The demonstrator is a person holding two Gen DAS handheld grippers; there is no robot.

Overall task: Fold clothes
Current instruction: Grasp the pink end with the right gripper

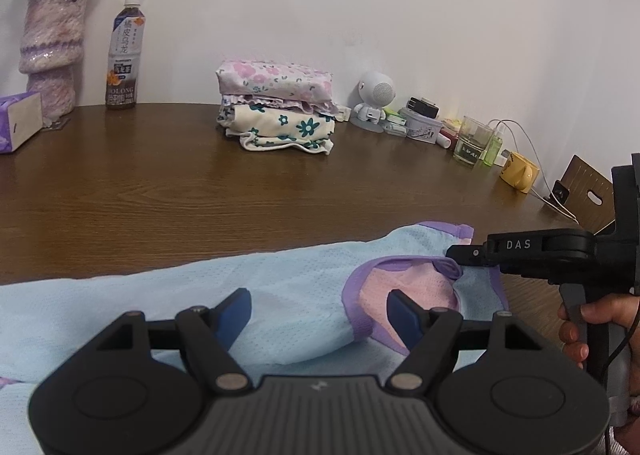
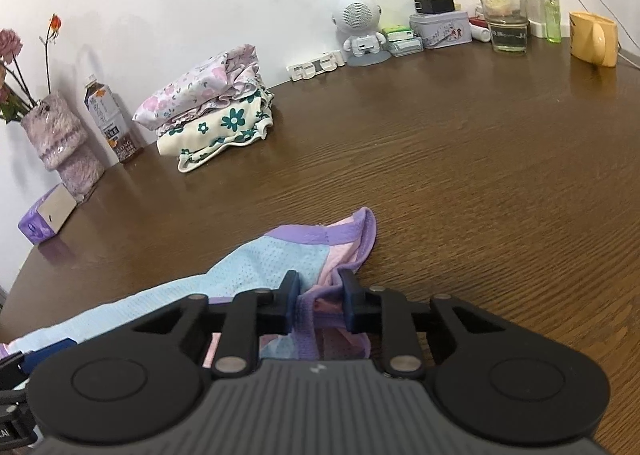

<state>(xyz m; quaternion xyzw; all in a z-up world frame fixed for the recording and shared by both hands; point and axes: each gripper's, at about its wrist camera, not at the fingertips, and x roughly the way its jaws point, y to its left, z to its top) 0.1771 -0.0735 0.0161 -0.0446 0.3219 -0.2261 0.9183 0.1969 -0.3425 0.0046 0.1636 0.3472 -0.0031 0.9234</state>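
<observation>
On the worktop (image 1: 160, 191) near edge: light-blue mesh garment (image 1: 200, 295) lies flat | right gripper (image 2: 318, 297) jaws clamped on its purple-trimmed neckline | left gripper (image 1: 320, 315) jaws apart above the cloth | step: folding underway, judged early | next: left needs grip on fabric.

White letters "DAS" show on the black right gripper (image 1: 460, 255), along its arm. The brown tea bottle with a white cap (image 1: 123, 55) carries Chinese characters on its pale label and "OOLONG" lower down, first letter cut off. Nothing else reads clearly.
</observation>
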